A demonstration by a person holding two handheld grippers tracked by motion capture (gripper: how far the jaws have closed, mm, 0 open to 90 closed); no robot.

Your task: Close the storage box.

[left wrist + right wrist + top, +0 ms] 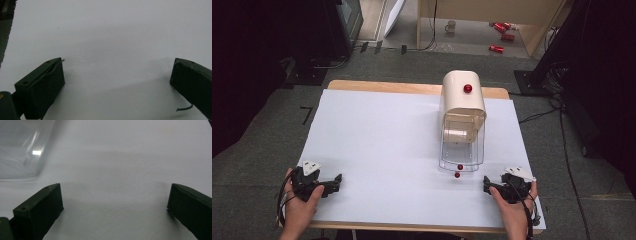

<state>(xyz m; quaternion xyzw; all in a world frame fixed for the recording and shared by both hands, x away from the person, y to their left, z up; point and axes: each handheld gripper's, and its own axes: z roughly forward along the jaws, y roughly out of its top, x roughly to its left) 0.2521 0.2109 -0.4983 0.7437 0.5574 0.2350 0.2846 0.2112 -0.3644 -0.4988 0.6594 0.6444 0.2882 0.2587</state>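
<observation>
Your left gripper (337, 181) rests near the table's (377, 145) front left corner, jaws wide apart, holding nothing. Your right gripper (486, 183) sits near the front right edge, also spread and empty, just beside the clear bin (461, 145) and small red ball (457, 175). White tabletop lies between them.

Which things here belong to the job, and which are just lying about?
In play:
- cream container with red knob
- its clear drawer, pulled out
- right gripper and left gripper, jaws open

Lying about:
- red cans on the floor
- mug
</observation>
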